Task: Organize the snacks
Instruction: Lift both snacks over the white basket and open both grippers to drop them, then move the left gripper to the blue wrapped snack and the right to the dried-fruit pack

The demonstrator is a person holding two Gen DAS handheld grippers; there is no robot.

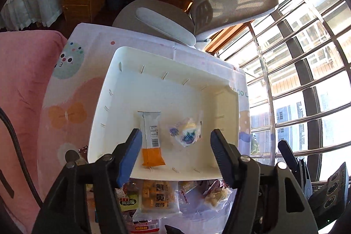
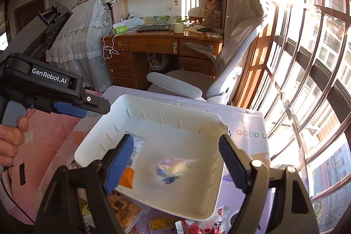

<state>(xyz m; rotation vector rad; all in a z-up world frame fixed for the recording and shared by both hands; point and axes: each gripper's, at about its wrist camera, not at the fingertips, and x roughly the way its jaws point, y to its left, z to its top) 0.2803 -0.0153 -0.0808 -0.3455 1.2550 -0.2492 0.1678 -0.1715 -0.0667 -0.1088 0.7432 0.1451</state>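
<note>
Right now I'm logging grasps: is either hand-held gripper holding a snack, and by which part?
Neither. The left hand-held gripper and right hand-held gripper are open and empty above the white bin; both snacks lie loose inside.

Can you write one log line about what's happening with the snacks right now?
left gripper: open, empty | right gripper: open, empty | white bin: holds orange-ended bar, clear-wrapped snack | more snack packets: outside bin

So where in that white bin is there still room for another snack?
The white bin is bare across its far half, beyond the orange-ended bar and clear packet, and along its right wall. The near table edge is crowded with loose snack packs.
</note>
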